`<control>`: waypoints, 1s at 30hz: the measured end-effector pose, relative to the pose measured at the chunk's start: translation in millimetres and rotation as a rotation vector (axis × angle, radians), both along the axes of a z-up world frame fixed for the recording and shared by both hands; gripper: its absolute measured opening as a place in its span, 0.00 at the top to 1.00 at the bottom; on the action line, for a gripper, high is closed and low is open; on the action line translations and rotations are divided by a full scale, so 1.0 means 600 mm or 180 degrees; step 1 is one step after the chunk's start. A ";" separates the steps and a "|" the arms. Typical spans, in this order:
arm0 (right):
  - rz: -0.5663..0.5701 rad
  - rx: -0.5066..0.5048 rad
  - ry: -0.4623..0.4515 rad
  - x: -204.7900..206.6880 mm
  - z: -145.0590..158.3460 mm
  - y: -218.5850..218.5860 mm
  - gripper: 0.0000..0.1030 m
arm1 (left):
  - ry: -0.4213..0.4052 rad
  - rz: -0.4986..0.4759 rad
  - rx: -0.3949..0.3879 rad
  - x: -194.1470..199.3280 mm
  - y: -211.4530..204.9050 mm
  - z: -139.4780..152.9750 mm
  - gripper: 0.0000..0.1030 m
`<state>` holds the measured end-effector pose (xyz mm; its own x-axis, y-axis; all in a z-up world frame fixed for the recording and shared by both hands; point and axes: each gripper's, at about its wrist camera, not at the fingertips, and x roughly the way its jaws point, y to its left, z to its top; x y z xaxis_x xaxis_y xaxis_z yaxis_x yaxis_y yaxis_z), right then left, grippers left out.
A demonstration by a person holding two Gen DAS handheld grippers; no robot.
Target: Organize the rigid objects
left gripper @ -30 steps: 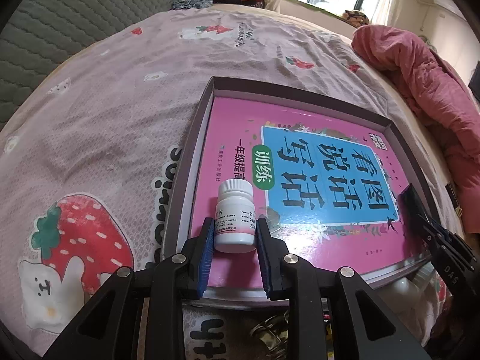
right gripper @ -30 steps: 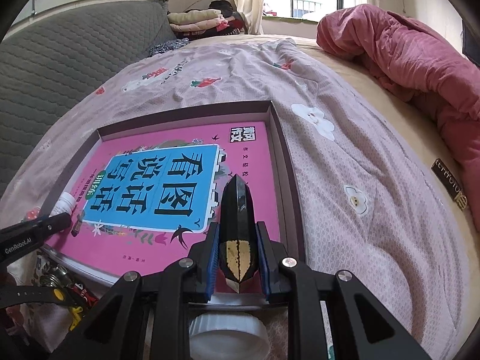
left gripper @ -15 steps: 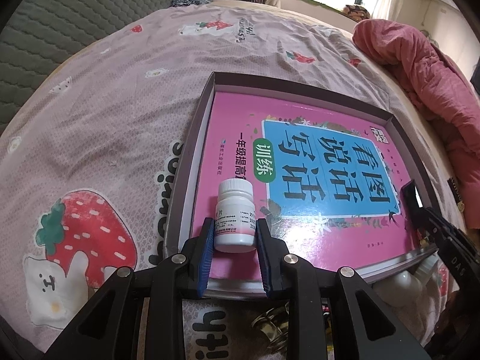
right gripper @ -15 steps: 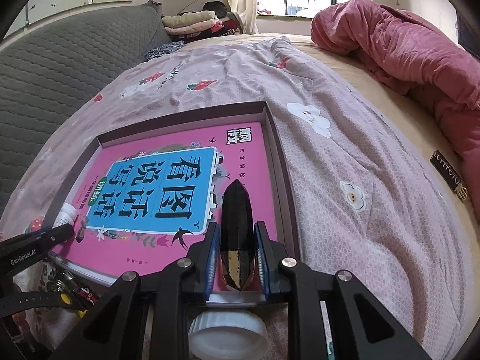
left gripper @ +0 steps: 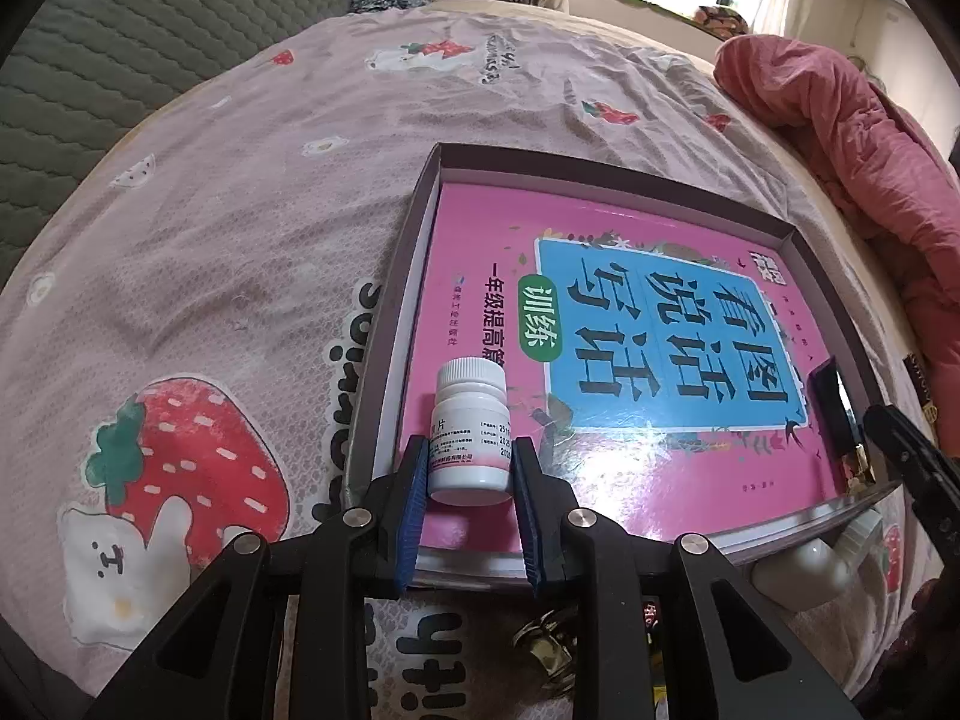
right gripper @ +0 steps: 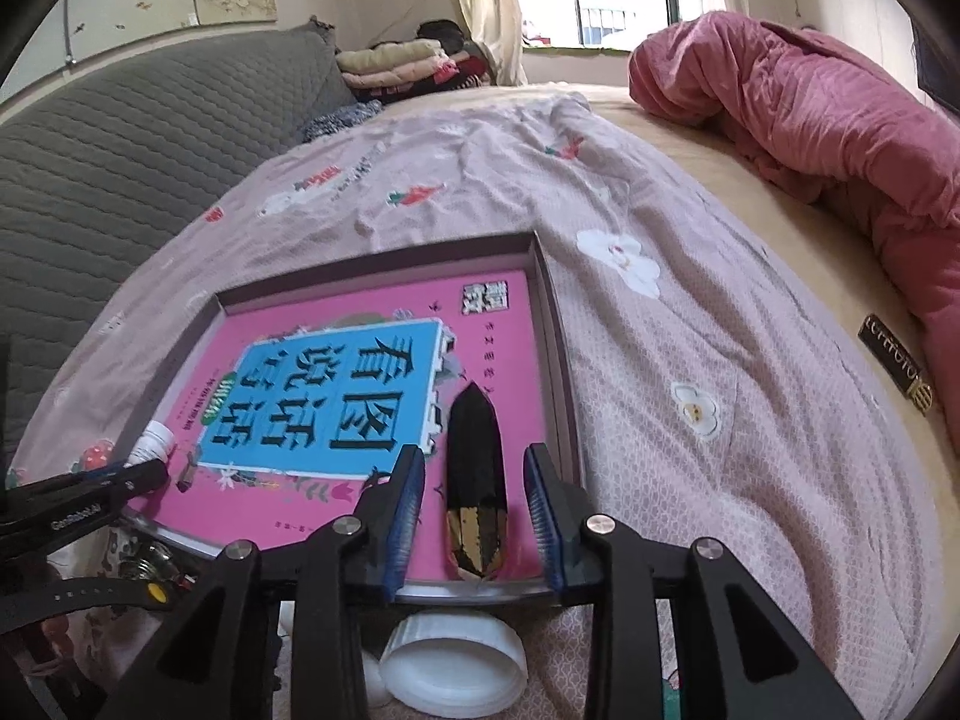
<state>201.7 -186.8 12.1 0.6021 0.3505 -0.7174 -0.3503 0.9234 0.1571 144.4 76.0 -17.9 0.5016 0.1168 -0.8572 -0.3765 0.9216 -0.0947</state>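
**Two claws over the tray on the bed**

Two objects sit on the pink book, which lies flat inside a shallow dark tray on the bed's pink strawberry-print sheet.

Left claw: its blue-padded fingers stand on either side of a small white pill bottle. The bottle is upright on the near left corner of the book cover, white cap on top, printed label facing the camera. The pads are tight against the bottle's lower sides, so the claw is clenched on it, with the bottle's base down on the cover.

Right claw: released, its jaws spread wide. Between them, touching neither pad, lies a black faceted pointed object with a gold-flecked near end. It rests on the book's right margin, just inside the tray's right wall, its dark tip pointing away from the camera.

From the right wrist view, the left claw's black finger shows at the left edge beside the bottle's white cap.

Off the tray's near edge, on the sheet, lie a large white lid, a white bottle on its side, and some metal clutter too blurred to identify.

Farther off are a crumpled red quilt, a grey quilted headboard and folded clothes beneath the window.
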 end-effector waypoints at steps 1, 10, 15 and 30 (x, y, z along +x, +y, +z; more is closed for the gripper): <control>0.0023 0.0011 -0.0011 -0.001 0.001 -0.001 0.66 | 0.0010 0.0002 0.0003 0.001 0.000 0.000 0.74; 0.0024 0.0047 -0.0240 -0.011 0.015 -0.011 0.61 | 0.0027 0.0025 -0.0032 -0.001 0.002 0.003 0.73; 0.0009 0.0124 -0.0420 -0.016 0.029 -0.017 0.55 | 0.0038 -0.0003 -0.0014 -0.004 0.000 0.003 0.73; -0.0041 0.0100 -0.0659 -0.046 0.039 -0.035 0.53 | -0.0056 -0.0033 -0.0149 -0.020 0.002 0.015 0.69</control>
